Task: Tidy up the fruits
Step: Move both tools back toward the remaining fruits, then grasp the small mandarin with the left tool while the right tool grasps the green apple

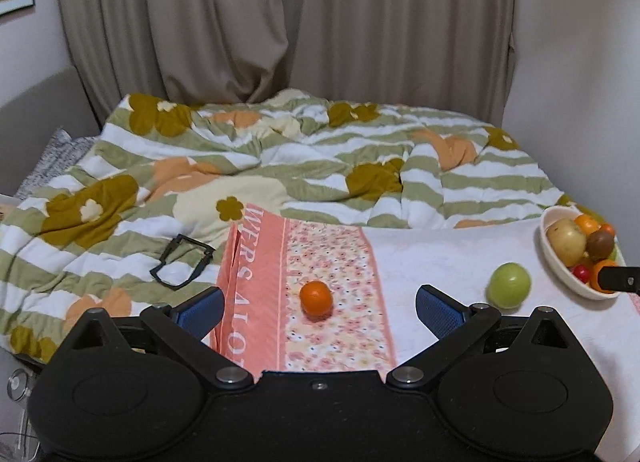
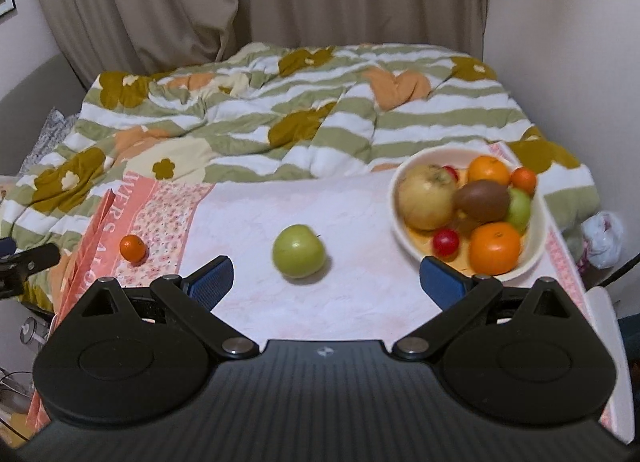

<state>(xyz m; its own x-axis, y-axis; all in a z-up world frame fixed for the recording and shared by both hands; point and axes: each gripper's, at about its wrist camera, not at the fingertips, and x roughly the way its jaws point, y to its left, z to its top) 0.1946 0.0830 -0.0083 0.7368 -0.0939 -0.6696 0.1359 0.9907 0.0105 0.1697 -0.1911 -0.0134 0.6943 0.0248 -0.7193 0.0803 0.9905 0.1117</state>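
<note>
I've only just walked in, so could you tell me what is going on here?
Someone is sorting fruit on a bed with tongs in each hand. Both the left tongs and right tongs are open and empty. A small orange and a green apple lie loose on the cloth, apart from the bowl that holds the other fruit.

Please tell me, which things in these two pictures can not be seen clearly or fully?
- Bowl, left wrist view: partly covered by the right claw's tip.
- Fruit at the bowl's bottom, right wrist view: hidden under other fruit.
- Green apple: edges blurred.
- Black object on the blanket: unidentifiable.
</note>
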